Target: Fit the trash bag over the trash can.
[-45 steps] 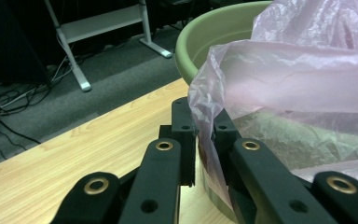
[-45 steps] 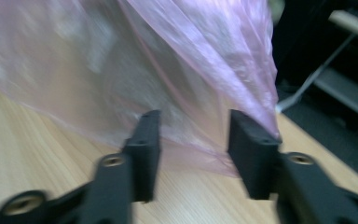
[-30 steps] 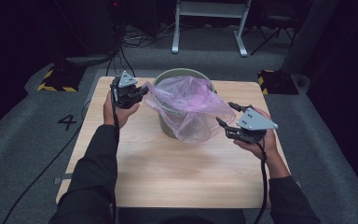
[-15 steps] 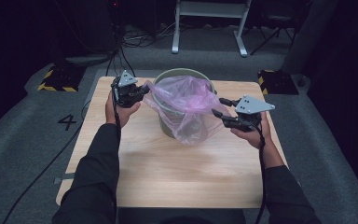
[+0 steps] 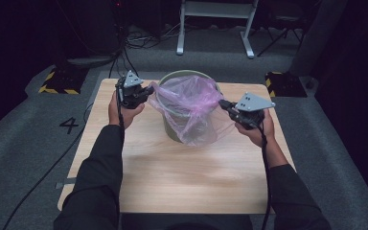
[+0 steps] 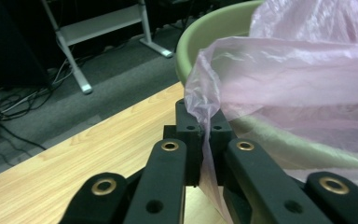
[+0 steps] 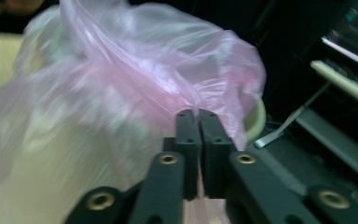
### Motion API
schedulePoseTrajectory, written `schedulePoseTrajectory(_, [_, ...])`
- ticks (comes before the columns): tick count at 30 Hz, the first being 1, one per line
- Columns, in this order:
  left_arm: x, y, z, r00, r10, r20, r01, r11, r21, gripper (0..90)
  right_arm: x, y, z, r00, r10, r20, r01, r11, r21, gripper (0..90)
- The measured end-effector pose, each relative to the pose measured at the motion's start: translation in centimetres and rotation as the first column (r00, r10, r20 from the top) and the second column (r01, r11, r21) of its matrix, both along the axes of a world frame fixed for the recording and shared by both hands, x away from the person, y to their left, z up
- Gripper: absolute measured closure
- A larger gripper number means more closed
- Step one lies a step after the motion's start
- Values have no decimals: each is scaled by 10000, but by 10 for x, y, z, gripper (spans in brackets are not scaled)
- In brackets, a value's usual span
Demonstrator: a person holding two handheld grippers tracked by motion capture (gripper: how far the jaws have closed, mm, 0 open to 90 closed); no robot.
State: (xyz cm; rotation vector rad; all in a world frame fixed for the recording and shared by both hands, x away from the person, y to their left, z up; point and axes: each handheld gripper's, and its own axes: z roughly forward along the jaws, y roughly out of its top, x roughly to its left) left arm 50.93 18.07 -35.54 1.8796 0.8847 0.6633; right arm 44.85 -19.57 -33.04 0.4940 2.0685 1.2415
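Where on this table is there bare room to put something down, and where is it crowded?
The widest bare stretch of the table lies between the bin and the near edge, bordered by the forearms. The far side is crowded: the bin and its pink bag, with the left gripper and right gripper clamped on the bag.

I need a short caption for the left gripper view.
Left gripper shut on pink bag edge beside green bin.

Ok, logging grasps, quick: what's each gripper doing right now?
Left gripper: shut on the pink bag.
Right gripper: shut on the pink bag.
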Motion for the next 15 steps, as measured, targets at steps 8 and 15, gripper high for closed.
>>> schedulePoseTrajectory(8, [19, -4, -8, 9987, 257, -449, -270, 9992, -281, 893, 45, -5, -3, 9778, -1248, -1683, 1506, 9771, 1505, 900])
schedulePoseTrajectory(15, [30, -10, -19, 9967, 146, -800, -189, 9984, -532, 893, 79, 0, -18, 9437, -2210, -2460, 2574, 9580, 1267, 900])
